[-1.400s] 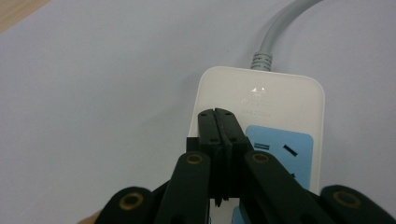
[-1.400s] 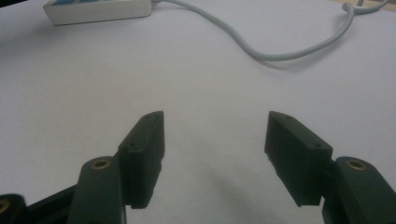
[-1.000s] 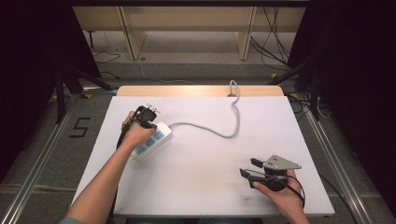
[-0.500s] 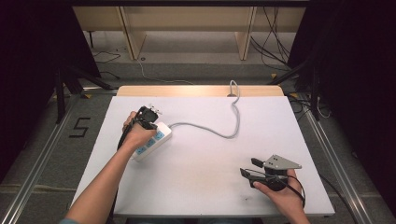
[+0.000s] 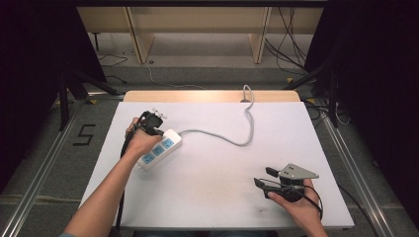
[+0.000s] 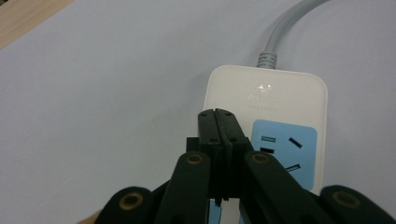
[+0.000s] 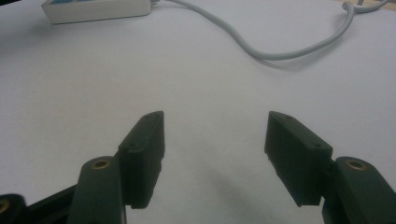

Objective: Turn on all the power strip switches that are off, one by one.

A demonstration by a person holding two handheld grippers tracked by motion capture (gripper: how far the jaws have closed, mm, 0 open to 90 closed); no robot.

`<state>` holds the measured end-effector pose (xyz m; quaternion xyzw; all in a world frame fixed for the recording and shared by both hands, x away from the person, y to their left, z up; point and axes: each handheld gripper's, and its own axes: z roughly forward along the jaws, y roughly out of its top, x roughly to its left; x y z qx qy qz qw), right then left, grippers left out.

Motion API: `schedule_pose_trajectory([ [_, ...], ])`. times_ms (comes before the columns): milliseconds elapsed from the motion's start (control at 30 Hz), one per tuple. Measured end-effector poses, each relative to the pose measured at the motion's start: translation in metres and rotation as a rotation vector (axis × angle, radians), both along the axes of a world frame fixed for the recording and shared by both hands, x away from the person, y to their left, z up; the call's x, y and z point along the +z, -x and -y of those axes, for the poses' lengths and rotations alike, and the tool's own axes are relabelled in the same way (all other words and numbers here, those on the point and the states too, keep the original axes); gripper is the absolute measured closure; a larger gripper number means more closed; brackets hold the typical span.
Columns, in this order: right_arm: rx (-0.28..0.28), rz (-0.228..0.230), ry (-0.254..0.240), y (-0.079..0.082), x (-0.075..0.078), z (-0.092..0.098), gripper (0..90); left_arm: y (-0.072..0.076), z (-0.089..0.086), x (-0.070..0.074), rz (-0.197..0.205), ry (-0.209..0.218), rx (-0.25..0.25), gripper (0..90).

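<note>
No movement: left gripper point(image 6: 218, 116) jaws together over power strip point(image 6: 280, 107)

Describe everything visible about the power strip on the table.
The power strip is a white plastic bar with rounded corners and light-blue socket panels, lying flat and diagonal on the white table's left half. Its grey cable snakes toward the far edge. The left hand-held gripper, jaws shut, is poised over it; contact is unclear.

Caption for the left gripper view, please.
Left gripper, jaws shut, poised over a white power strip with blue sockets on the white table.
</note>
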<state>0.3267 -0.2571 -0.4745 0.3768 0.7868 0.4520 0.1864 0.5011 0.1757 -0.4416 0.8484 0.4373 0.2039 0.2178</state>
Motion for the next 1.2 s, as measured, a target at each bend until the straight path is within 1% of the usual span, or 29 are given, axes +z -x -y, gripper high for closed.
schedule_pose_trajectory([
  [400, -0.002, -0.001, 0.0, 0.0, 0.0, 0.0, 39.0, 0.003, -0.001, 0.004, -0.004, 0.009, -0.003, 89.8],
  [533, -0.002, -0.002, 0.001, 0.0, 0.0, 0.0, 39.0, 0.005, -0.001, 0.005, -0.004, 0.017, 0.005, 89.8],
  [900, -0.002, -0.001, 0.002, 0.0, 0.0, 0.0, 39.0, 0.009, -0.005, 0.008, -0.012, 0.02, 0.006, 89.8],
  [1200, 0.0, -0.002, 0.003, 0.0, 0.0, 0.0, 39.0, 0.013, -0.011, 0.012, -0.008, 0.023, 0.015, 89.8],
])
